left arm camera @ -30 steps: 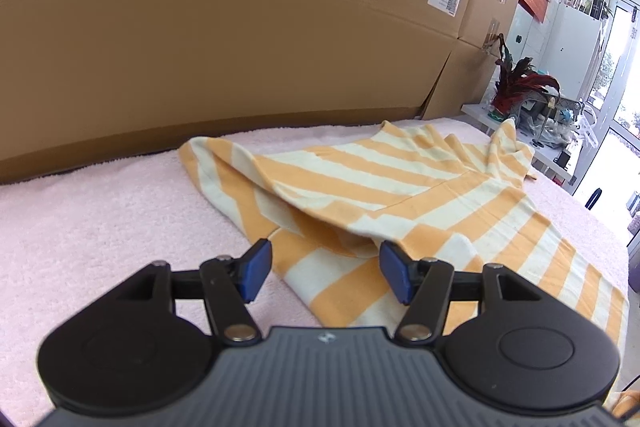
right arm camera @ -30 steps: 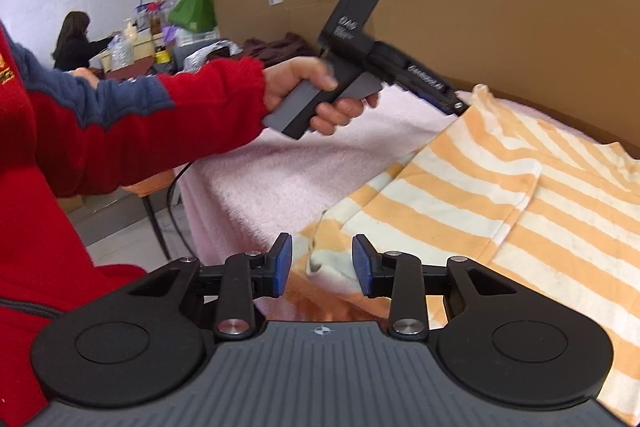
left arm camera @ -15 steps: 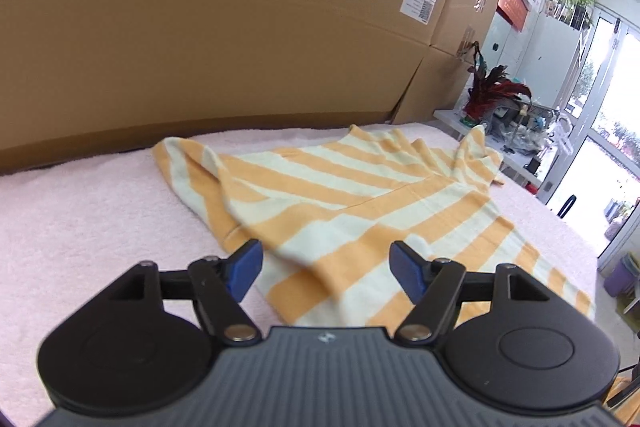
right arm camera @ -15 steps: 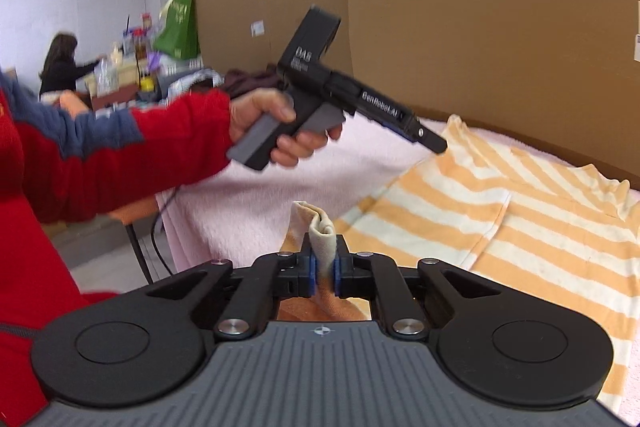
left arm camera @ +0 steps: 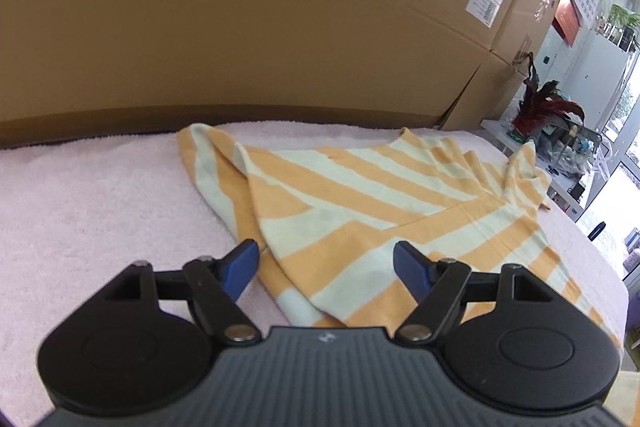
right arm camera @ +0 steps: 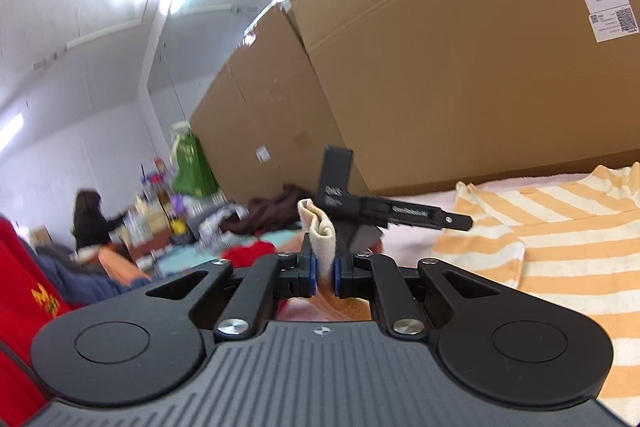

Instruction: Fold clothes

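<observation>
An orange-and-cream striped shirt (left arm camera: 360, 203) lies spread over a pink towel-covered table (left arm camera: 88, 195). My left gripper (left arm camera: 326, 267) hovers open over the shirt's near edge, its blue pads wide apart and touching no cloth. My right gripper (right arm camera: 324, 269) is shut on a bunched cream corner of the striped shirt (right arm camera: 560, 247), which sticks up between the pads. In the right wrist view the left gripper (right arm camera: 460, 221) shows from the side, pointing right above the shirt, with the hand on it mostly hidden.
Tall cardboard boxes (left arm camera: 280, 7) wall off the far side of the table. A red-leaved plant (left arm camera: 540, 107) and cluttered shelf stand at the right end. A person in dark clothes (right arm camera: 94, 219) stands at a distant table. A red sleeve (right arm camera: 28, 291) fills the lower left.
My right gripper closed on the shirt's corner, then lifted it and tilted upward. My left gripper opened wider and shifted along the shirt's near edge.
</observation>
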Tool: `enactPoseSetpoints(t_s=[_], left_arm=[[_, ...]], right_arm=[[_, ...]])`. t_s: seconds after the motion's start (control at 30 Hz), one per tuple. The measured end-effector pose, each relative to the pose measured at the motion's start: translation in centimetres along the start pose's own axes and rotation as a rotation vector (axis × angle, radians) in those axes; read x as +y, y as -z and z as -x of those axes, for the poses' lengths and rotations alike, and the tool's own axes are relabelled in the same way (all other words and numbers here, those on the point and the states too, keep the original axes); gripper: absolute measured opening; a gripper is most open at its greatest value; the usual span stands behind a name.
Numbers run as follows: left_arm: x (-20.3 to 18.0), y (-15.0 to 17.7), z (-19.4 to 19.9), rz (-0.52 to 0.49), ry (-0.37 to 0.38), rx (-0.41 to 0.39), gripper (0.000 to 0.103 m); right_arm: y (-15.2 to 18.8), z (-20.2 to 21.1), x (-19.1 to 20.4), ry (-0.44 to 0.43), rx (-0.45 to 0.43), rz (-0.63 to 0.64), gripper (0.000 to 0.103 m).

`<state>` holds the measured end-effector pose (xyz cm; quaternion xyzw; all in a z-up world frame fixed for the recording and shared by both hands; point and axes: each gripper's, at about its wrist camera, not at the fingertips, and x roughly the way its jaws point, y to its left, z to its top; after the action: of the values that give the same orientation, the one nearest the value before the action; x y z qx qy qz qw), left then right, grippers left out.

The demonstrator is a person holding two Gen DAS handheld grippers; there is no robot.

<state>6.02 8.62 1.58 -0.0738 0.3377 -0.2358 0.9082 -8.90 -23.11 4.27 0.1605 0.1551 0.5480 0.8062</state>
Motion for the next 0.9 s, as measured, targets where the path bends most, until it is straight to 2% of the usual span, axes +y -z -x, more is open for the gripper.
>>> enactPoseSetpoints(t_s=[0.03, 0.1, 0.17, 0.2, 0.3, 0.4, 0.67, 0.8, 0.87, 0.9], left_arm=[[-0.1, -0.1, -0.2, -0.005, -0.013, -0.007, 0.066], [-0.2, -0.4, -0.5, -0.022, -0.035, -0.010, 0.027], [-0.3, -0.6, -0.5, -0.024, -0.054, -0.011, 0.010], [-0.2, -0.6, -0.4, -0.023, -0.054, -0.015, 0.006], [0.2, -1.0, 0.2, -0.022, -0.056, -0.035, 0.004], [0.3, -1.4, 0.6, -0.021, -0.068, -0.045, 0.004], [0.8, -0.8, -0.2, -0.016, -0.084, -0.025, 0.005], [0.8, -0.8, -0.3, -0.006, -0.090, -0.035, 0.005], [0.7, -0.8, -0.2, -0.012, -0.089, -0.041, 0.004], [0.6, -0.9, -0.1, -0.016, -0.087, -0.043, 0.004]], right_arm=[[-0.2, 0.0, 0.1, -0.010, -0.020, -0.011, 0.009], [-0.5, 0.0, 0.3, -0.038, -0.056, -0.036, 0.009], [-0.9, 0.0, 0.5, -0.063, -0.088, -0.056, 0.009], [-1.0, 0.0, 0.8, -0.074, -0.099, -0.061, 0.009], [-1.3, 0.2, 1.3, -0.106, -0.115, -0.070, 0.009], [-0.9, 0.3, 1.7, -0.133, -0.086, -0.076, 0.009], [4.3, -0.3, 2.3, -0.092, 0.201, -0.044, 0.009], [6.5, -1.0, 2.6, -0.087, 0.303, -0.063, 0.009], [7.3, -1.3, 2.7, -0.068, 0.357, -0.038, 0.015], [7.7, -1.5, 2.5, -0.046, 0.398, -0.027, 0.022]])
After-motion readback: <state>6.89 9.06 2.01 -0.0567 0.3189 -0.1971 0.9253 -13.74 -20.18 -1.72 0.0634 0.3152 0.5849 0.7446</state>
